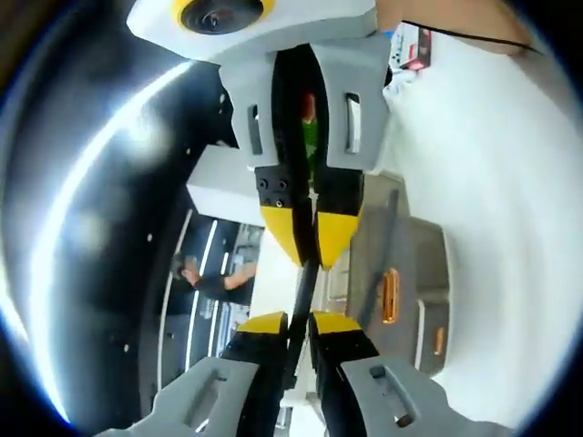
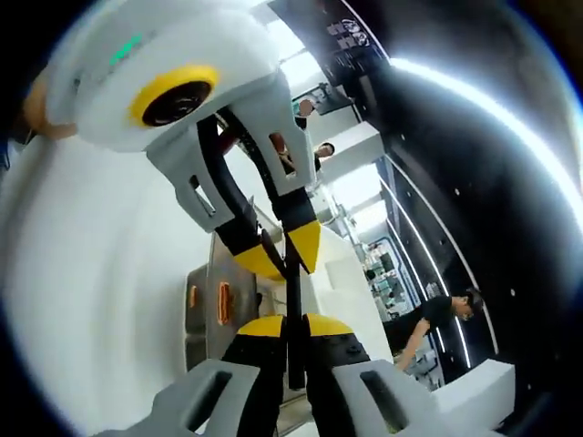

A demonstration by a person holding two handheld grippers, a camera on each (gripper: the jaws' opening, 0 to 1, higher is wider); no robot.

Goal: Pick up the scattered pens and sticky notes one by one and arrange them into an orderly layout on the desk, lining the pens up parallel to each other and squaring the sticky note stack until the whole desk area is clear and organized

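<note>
Left gripper [image 1: 299,319], bottom centre of left gripper view, pinches dark pen [image 1: 301,289]; right gripper [image 1: 308,250] reaches down from top, clamped on same pen. Right gripper view: pen [image 2: 293,300] at centre, nipped by right gripper [image 2: 293,323] below, left gripper [image 2: 281,258] above. Person [image 2: 428,319] lower right.

White desk [image 1: 492,164] (curved by the lens) with a small red-and-white box [image 1: 412,45].

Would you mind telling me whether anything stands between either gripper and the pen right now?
Nothing visible does. The dark pen already sits between the jaws of the left gripper and the right gripper, which face each other tip to tip, each closed on one end.
</note>
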